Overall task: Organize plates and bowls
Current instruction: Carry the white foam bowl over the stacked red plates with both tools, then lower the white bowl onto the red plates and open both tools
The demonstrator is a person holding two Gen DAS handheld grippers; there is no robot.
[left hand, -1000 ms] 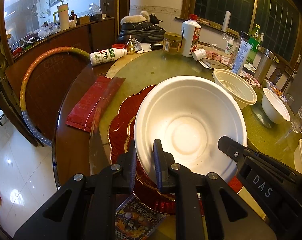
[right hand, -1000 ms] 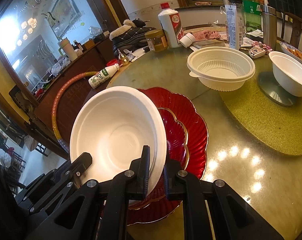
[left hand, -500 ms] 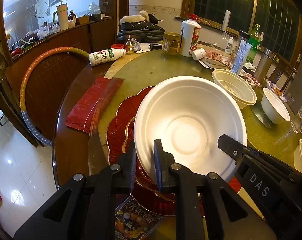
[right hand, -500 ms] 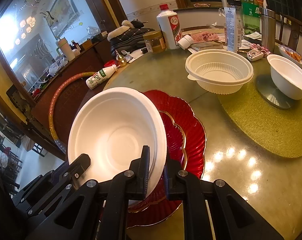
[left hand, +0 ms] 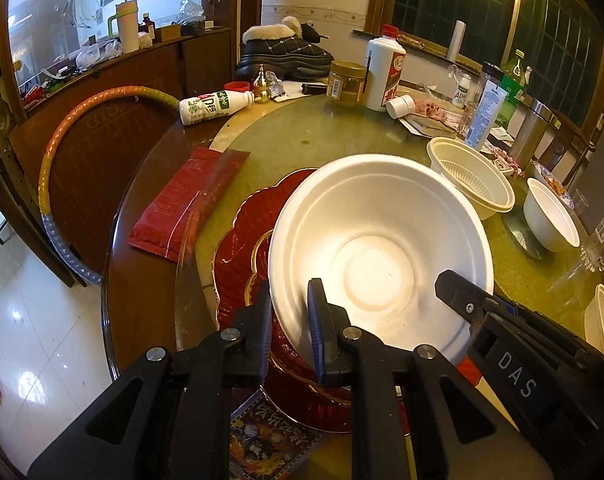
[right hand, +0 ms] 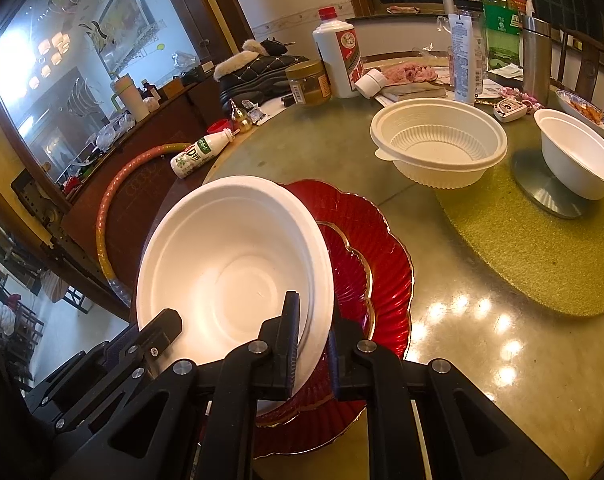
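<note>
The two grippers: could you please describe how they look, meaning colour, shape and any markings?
Both the left gripper and the right gripper are matte black, with angular linkage arms joined by silver round pivots. Their flat fingers carry blue pads. The right gripper's body shows white letters "DAS". No cables or sleeves are visible.

My left wrist view looks steeply down along its fingers, very close to the white foam bowl, from the bowl's near-left rim. My right wrist view faces it from the near-right rim, equally close. Both share the bowl, the red plates under it and the ribbed bowl beyond.
</note>
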